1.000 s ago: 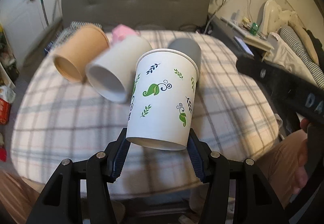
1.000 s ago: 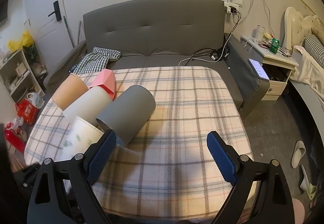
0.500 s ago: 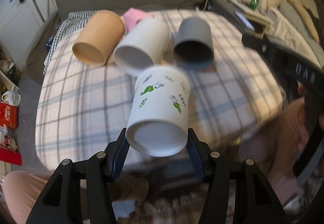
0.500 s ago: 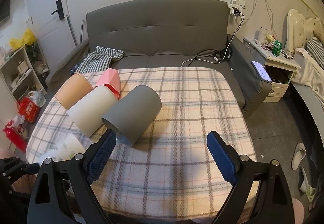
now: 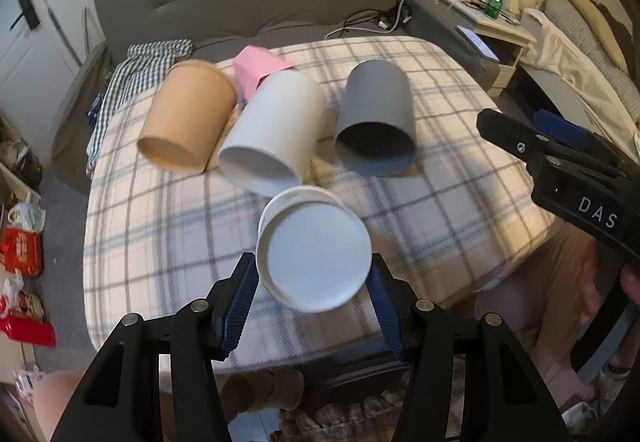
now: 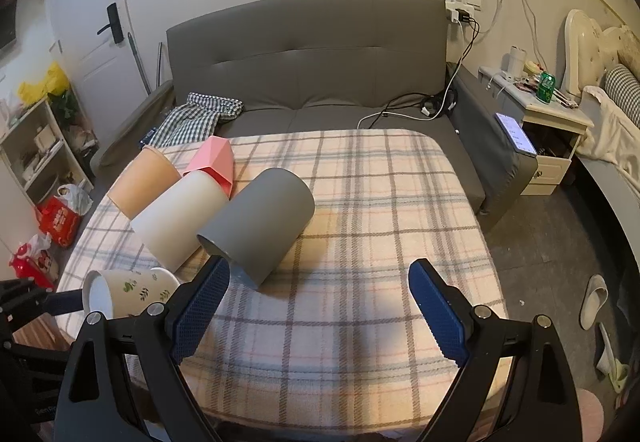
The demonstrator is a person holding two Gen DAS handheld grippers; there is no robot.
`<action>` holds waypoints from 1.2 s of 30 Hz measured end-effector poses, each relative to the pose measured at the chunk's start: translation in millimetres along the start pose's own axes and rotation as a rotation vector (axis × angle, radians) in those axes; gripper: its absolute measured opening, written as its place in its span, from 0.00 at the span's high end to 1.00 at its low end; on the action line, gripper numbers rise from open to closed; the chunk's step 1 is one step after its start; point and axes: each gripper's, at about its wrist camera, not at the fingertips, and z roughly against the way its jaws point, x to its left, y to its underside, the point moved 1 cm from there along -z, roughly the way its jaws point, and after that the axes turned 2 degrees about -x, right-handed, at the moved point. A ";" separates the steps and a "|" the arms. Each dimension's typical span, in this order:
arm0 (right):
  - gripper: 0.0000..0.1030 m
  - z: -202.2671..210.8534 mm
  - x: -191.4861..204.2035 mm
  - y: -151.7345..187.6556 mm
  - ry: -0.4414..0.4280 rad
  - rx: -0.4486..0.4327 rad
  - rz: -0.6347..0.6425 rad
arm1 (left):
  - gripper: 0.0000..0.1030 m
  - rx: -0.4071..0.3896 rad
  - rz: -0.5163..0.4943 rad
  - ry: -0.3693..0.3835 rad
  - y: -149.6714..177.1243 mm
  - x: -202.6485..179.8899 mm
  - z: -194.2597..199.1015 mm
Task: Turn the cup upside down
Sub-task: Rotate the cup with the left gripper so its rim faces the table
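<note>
My left gripper [image 5: 314,294] is shut on a white paper cup with green leaf prints [image 5: 314,250]. The cup's flat base faces the camera and its mouth points away, over the near edge of the plaid-covered table [image 5: 160,234]. In the right wrist view the same cup [image 6: 132,292] lies tilted on its side at the lower left, held above the table's front left corner. My right gripper [image 6: 318,306] is open and empty above the table's front edge; it also shows in the left wrist view [image 5: 560,158] at the right.
Three cups lie on their sides on the table: tan [image 5: 188,122], white [image 5: 276,130] and grey [image 5: 374,118], with a pink box [image 5: 256,70] behind them. A grey sofa [image 6: 312,54] stands behind the table, a bedside cabinet [image 6: 544,122] at the right.
The left gripper has tipped the leaf-print cup from near upright until its base faces the camera. The right gripper has barely moved.
</note>
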 end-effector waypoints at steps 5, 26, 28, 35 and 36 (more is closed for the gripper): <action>0.11 -1.8 -1.1 -0.4 0.002 0.005 -0.005 | 0.45 -0.009 0.000 -0.011 -5.4 -0.8 -8.0; 0.11 4.3 17.0 3.6 -0.070 -0.054 0.037 | 0.32 -0.168 0.094 0.050 -8.1 17.7 9.4; 0.11 9.6 18.0 3.6 -0.078 -0.078 0.034 | 0.32 -0.209 0.114 0.045 -8.0 20.8 16.9; 0.11 26.4 24.9 6.9 -0.082 -0.130 0.034 | 0.32 -0.352 0.162 0.007 -9.6 33.2 43.1; 0.11 28.5 26.7 7.4 -0.081 -0.134 0.034 | 0.32 -0.372 0.168 0.008 -9.1 34.7 47.1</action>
